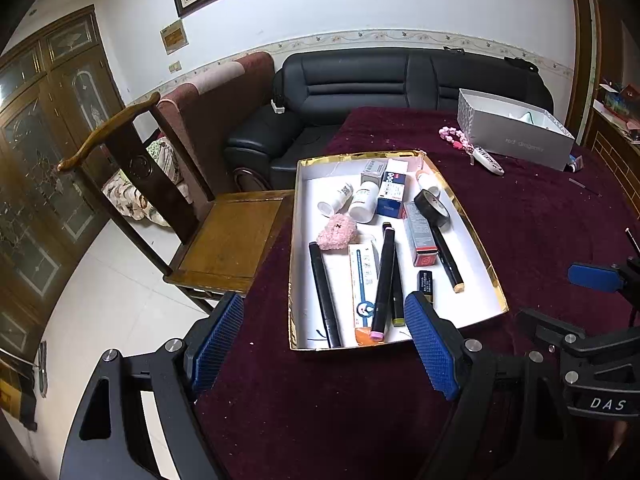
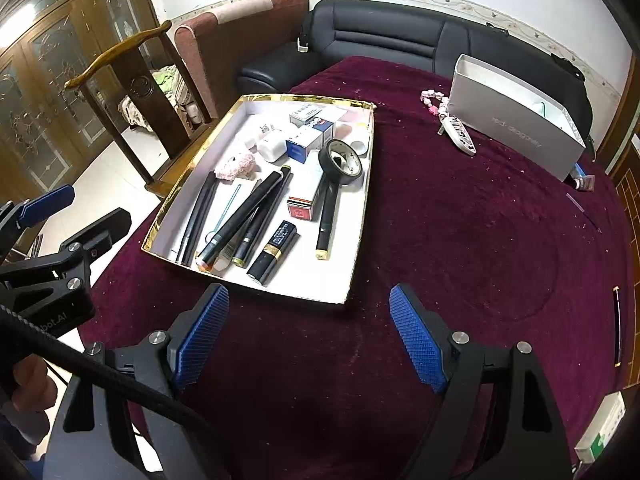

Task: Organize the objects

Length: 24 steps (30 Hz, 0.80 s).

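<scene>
A shallow white box lid with a gold rim [image 1: 490, 268] [image 2: 362, 208] lies on the dark red tablecloth. It holds several black markers [image 1: 382, 280] [image 2: 244, 216], white bottles [image 1: 364, 202], small boxes, a black tape roll [image 1: 431, 208] [image 2: 340, 161], a lipstick [image 2: 274, 252] and a pink fluffy piece [image 1: 337, 231] [image 2: 236, 166]. My left gripper [image 1: 324, 344] is open and empty, just short of the lid's near edge. My right gripper [image 2: 310, 332] is open and empty over the cloth, near the lid's near right corner.
A grey open shoebox [image 1: 516, 136] [image 2: 516, 120] stands at the table's far right, with a pink bead chain and white key fob [image 1: 484, 156] [image 2: 456, 132] beside it. A wooden chair [image 1: 224, 236] stands left of the table. A black sofa [image 1: 360, 80] is behind.
</scene>
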### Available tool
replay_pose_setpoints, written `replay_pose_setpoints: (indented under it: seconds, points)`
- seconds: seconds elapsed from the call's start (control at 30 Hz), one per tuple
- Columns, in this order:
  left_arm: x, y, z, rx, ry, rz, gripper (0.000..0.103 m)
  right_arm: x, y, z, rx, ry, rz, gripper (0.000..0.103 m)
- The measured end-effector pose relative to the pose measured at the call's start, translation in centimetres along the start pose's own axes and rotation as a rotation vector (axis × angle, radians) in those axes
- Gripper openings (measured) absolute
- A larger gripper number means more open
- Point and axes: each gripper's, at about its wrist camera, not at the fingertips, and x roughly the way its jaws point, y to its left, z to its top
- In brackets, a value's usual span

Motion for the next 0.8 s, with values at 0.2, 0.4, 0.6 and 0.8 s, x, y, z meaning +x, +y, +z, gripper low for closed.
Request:
replay_pose_setpoints:
  seconds: [0.2, 0.4, 0.6, 0.8]
  points:
    - [0.2, 0.5, 0.2, -0.019, 0.004, -0.015, 0.078, 0.1, 0.5, 0.2, -0.015, 0.001, -0.008, 0.084]
    - [0.8, 0.8, 0.2, -0.024, 0.018, -0.014, 0.078, 0.6, 0.4, 0.2, -0.010, 0.014, -0.006, 0.084]
    - [1.4, 0.5, -0.1, -0.008, 0.035, -0.024, 0.078, 1.2, 0.3, 0.1, -0.006, 0.032, -0.007, 0.084]
    - [1.7, 0.3, -0.1, -0.005, 0.047, -0.032, 0.078, 1.5, 0.1, 0.1, 0.001, 0.041, -0.007, 0.084]
